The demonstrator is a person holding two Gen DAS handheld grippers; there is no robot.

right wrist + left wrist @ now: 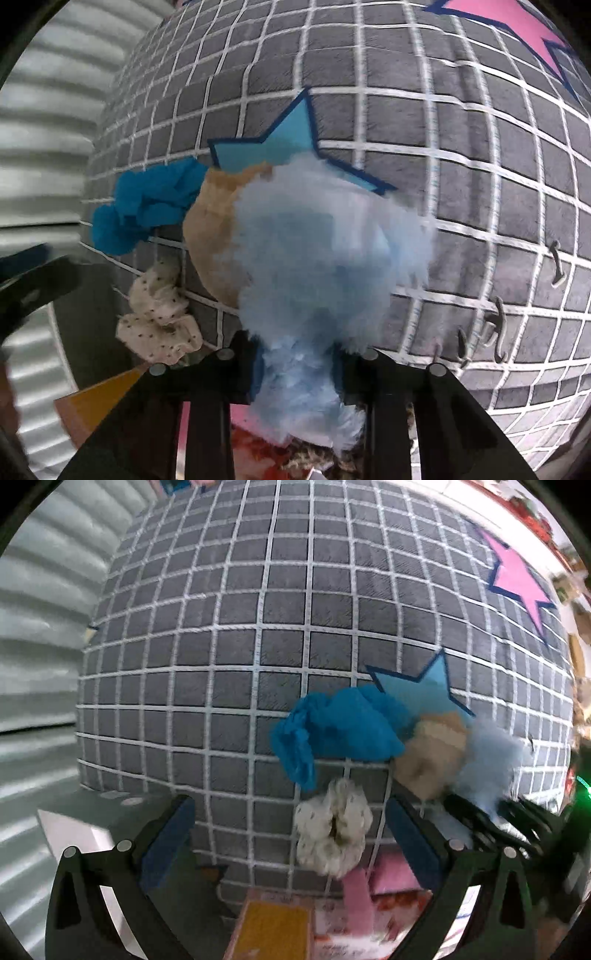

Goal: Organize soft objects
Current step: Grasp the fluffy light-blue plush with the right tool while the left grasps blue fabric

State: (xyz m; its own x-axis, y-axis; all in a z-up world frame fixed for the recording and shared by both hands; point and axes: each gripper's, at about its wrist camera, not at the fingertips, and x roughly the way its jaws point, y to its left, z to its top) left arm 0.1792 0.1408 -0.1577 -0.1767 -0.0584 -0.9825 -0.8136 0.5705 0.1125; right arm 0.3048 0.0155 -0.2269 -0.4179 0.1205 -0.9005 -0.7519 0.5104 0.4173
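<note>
A white wire grid hangs over a grey felt board. On it hang a bright blue scrunchie, a beige scrunchie and a white dotted scrunchie. My right gripper is shut on a fluffy light blue scrunchie, held against the grid beside the beige scrunchie. The fluffy one also shows in the left wrist view. My left gripper is open and empty, in front of the white dotted scrunchie.
A blue paper star and a pink star are stuck on the board. Corrugated metal wall lies to the left. Black hooks hang on the grid's right. A yellow and pink box sits below.
</note>
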